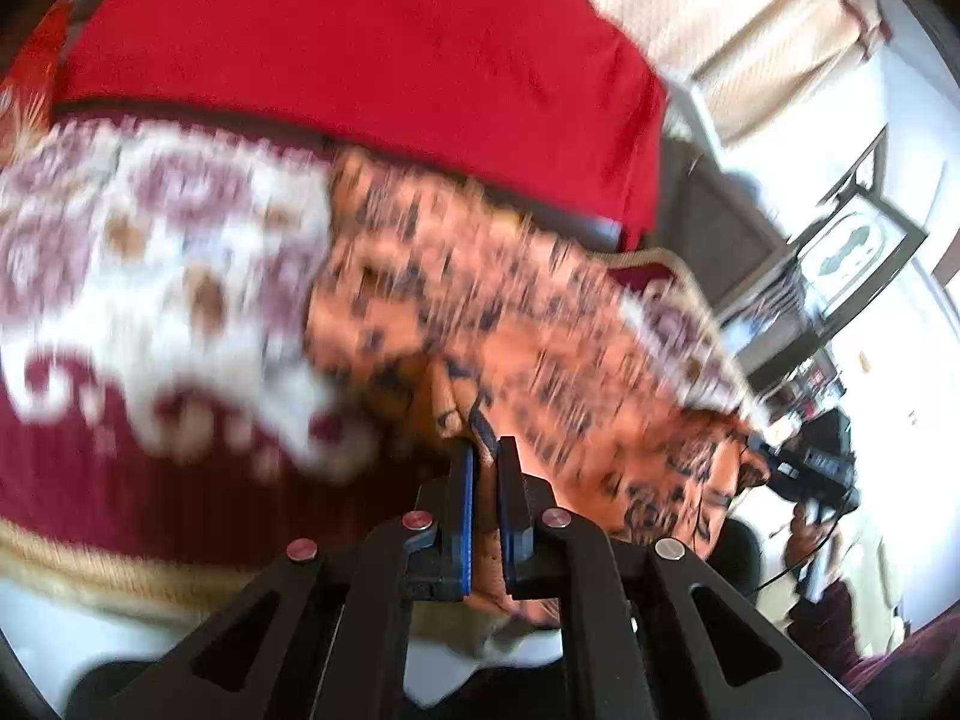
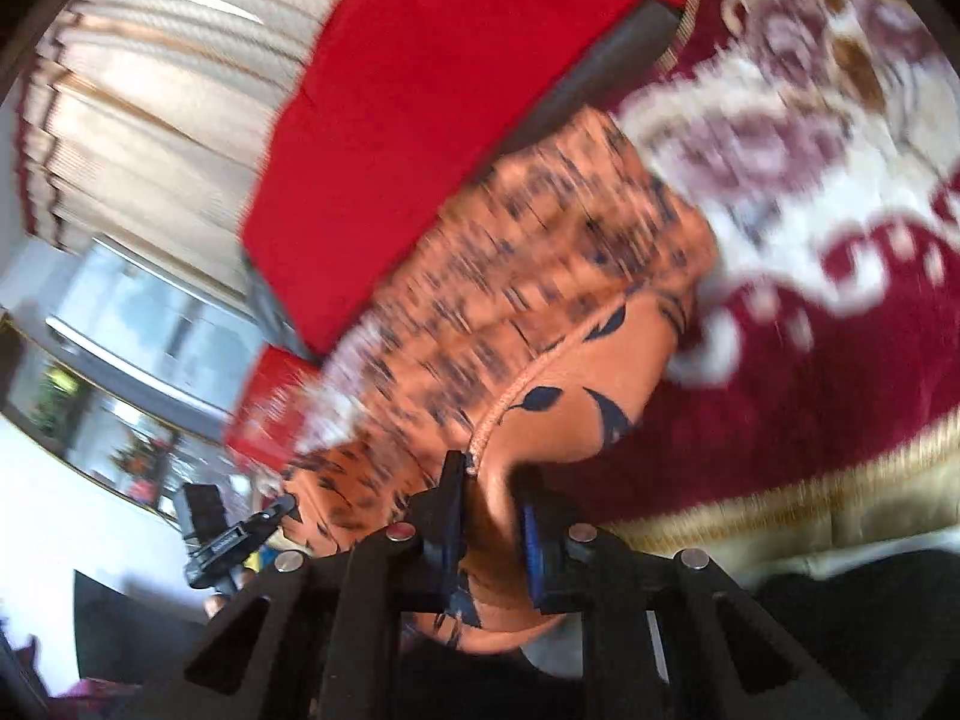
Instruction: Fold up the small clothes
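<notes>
**Inspector A:** Left wrist view first. We find the left gripper (image 1: 486,450) clamped on a bunched fold of the orange garment with dark leaf print (image 1: 510,324). The cloth passes between both blue pads (image 1: 465,516) and hangs out below them.

**Inspector B:** Agreed. We judge the garment light, soft and limp; it drapes and creases, so it will sag wherever it is unsupported. It spreads from the tongs across the patterned maroon and cream carpet (image 1: 120,276), toward that carpet's far edge by the red-covered sofa (image 1: 360,48).

**Inspector A:** Pose: the tongs point forward and downward at the carpet. The picture is smeared, so finer detail escapes us.

**Inspector B:** Right wrist view. The right gripper (image 2: 492,480) is closed on the same garment at a stitched hem (image 2: 510,396), fabric filling the gap between its fingers.

**Inspector A:** We consider hems and corners the sound holds; mid-panel grips would only bunch it. Each gripper shows at the far end of the cloth in the other's view, with the cloth hanging between them, near the carpet's fringed edge (image 2: 780,510).
</notes>
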